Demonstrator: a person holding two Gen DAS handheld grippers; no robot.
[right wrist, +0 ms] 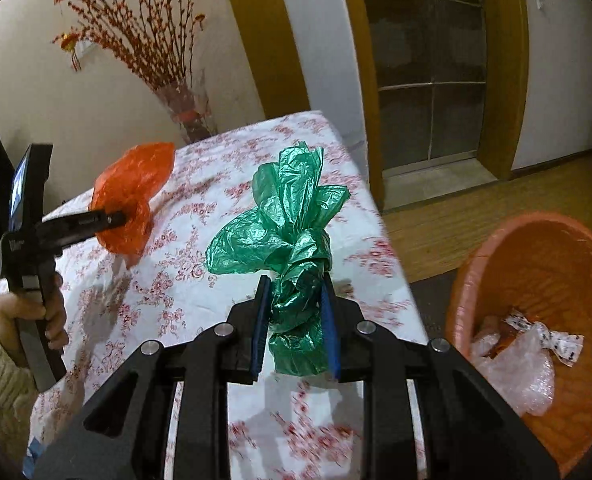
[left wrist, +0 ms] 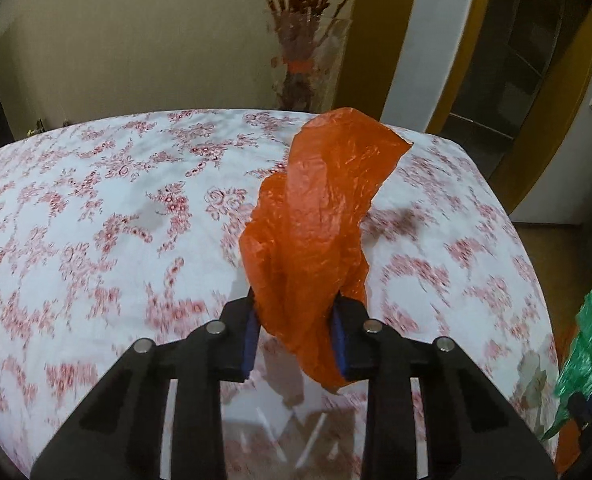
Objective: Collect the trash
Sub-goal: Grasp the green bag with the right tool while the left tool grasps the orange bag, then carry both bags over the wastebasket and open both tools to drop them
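Observation:
My left gripper (left wrist: 296, 320) is shut on an orange plastic bag (left wrist: 319, 216) and holds it above the floral tablecloth (left wrist: 96, 220). It also shows in the right wrist view (right wrist: 130, 200), held out over the table by a hand. My right gripper (right wrist: 296, 320) is shut on a crumpled green plastic bag (right wrist: 292, 232) above the table's right edge; that bag shows at the right edge of the left wrist view (left wrist: 581, 360). An orange bin (right wrist: 535, 264) stands on the floor to the right, with clear wrappers (right wrist: 519, 364) inside.
A glass vase of red dried branches (right wrist: 184, 108) stands behind the table's far edge, also in the left wrist view (left wrist: 307, 56). A doorway with yellow-brown frame (right wrist: 503, 68) and wooden floor (right wrist: 475, 208) lie to the right.

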